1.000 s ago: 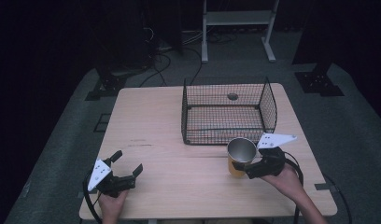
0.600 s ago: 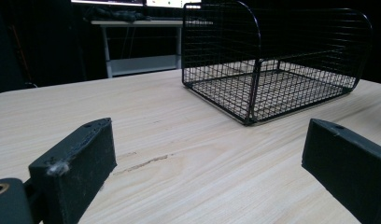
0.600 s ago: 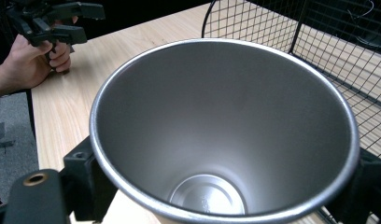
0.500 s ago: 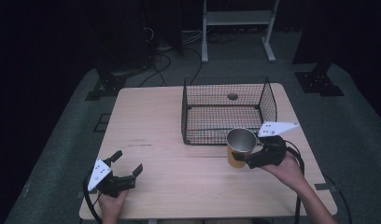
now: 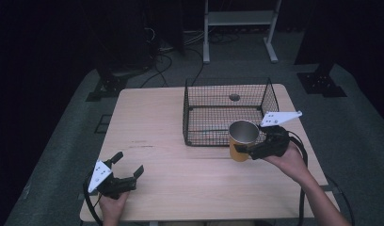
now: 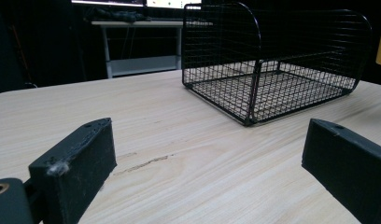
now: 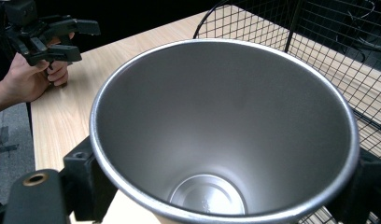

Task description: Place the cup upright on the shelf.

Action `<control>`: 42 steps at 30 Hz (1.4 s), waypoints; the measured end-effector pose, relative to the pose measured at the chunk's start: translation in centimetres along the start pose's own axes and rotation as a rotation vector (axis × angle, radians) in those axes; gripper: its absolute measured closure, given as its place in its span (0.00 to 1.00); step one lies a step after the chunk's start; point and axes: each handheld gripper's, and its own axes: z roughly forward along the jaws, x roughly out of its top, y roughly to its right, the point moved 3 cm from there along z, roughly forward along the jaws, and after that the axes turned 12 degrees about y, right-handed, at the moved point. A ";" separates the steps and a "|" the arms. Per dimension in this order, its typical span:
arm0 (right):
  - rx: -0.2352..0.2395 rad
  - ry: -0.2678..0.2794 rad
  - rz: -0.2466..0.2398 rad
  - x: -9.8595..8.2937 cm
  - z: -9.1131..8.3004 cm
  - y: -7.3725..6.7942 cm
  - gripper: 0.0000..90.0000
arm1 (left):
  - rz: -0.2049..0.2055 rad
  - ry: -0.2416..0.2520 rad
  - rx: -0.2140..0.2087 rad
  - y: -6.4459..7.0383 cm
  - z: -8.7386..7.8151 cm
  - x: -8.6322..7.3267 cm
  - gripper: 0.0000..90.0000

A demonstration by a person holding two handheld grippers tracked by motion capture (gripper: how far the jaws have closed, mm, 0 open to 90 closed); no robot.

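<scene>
Right claw (image 5: 243, 149) clamps the cup (image 5: 241, 140) between its jaws

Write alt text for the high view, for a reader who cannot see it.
The right hand-held gripper holds a yellow cup with a steel inside upright just above a wooden table, at the near edge of a black wire basket. The left hand-held gripper rests open near the table's front left corner.
</scene>
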 end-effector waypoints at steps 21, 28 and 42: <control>0.012 -0.003 0.009 2.9 0.9 2.6 0.15 | -0.001 0.001 0.001 -0.1 0.0 0.0 0.02; 0.022 -0.003 0.009 3.7 1.2 3.2 0.15 | 0.000 0.001 -0.001 0.0 0.0 0.0 0.02; 0.019 -0.022 0.012 5.2 2.7 4.7 0.15 | 0.001 0.001 -0.006 0.0 0.0 0.0 0.02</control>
